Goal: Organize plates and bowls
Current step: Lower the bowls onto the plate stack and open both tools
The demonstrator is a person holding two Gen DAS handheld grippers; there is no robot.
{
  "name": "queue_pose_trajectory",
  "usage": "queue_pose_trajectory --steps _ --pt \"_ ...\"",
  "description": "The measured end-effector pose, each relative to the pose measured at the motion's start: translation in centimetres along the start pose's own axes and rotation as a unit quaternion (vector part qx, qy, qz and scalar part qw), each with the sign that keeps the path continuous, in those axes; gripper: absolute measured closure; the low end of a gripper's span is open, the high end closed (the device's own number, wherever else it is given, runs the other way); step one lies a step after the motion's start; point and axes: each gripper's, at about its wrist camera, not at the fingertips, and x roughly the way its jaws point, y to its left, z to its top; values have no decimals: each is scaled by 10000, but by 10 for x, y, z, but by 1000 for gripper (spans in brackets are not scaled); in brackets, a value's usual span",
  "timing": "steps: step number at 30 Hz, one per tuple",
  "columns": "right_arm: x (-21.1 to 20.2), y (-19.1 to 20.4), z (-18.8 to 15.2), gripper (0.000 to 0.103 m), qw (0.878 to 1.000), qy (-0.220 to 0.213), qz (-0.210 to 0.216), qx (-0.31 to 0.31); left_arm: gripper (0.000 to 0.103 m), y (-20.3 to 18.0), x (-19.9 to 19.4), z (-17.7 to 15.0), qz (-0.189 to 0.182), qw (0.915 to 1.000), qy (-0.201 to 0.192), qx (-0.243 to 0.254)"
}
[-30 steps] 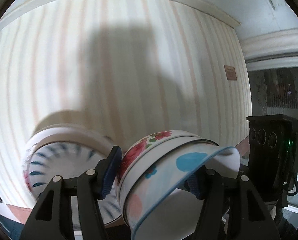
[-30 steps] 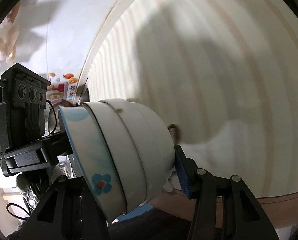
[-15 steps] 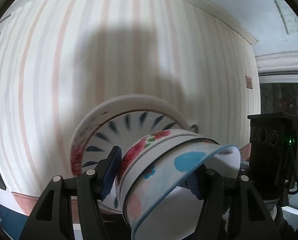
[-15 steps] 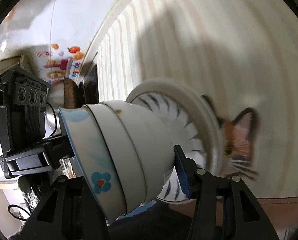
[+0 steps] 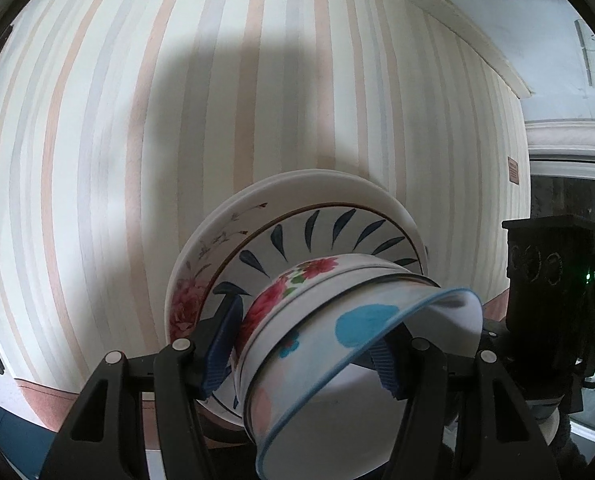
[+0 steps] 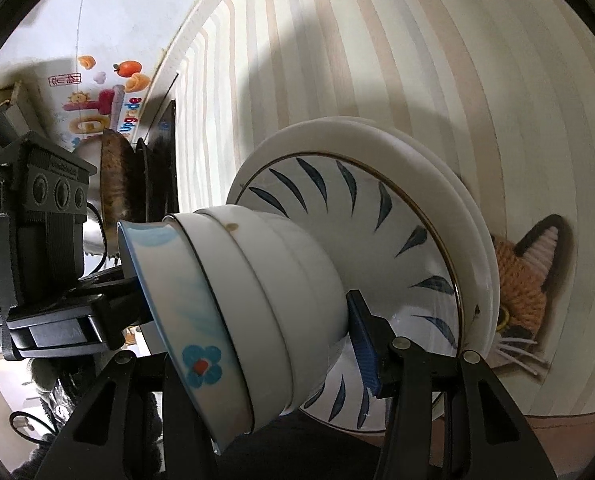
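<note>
Bowls, a nested stack (image 5: 337,344) clamped between both hand-held grippers, left (image 5: 305,344) and right (image 6: 249,312), have swung over the plate pile (image 6: 377,216), apparently ready for setting down.

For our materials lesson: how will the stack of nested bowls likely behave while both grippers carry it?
The stack of nested bowls looks glazed, so probably slippery. Loosely nested, they may shift or rattle. Tilted over the plates, a slip could chip them.
</note>
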Motion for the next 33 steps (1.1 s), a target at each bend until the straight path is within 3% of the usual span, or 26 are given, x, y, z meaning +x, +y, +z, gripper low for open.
queue_pose_trajectory --steps 15,21,28,30,32,33 --pt "4 -4 7 52 9997 207 -108 87 45 -4 3 0 61 9999 -120 -10" --pt "-4 0 0 50 9996 88 -273 50 45 -8 -20 -14 564 9966 -593 137" --pt "-39 26 -26 50 9938 -412 -946 -424 45 -17 -52 -50 1084 9861 -1176 457" --pt "-53 39 -40 43 9885 -659 -1231 -580 44 -16 -59 -60 1091 9847 -1290 430" --pt "-65 48 -50 31 9839 -875 -1392 -699 35 -17 -67 -69 1160 9811 -1493 407" --pt "-73 55 -58 26 9807 -1024 -1479 -767 26 -17 -72 -75 1272 9773 -1643 411"
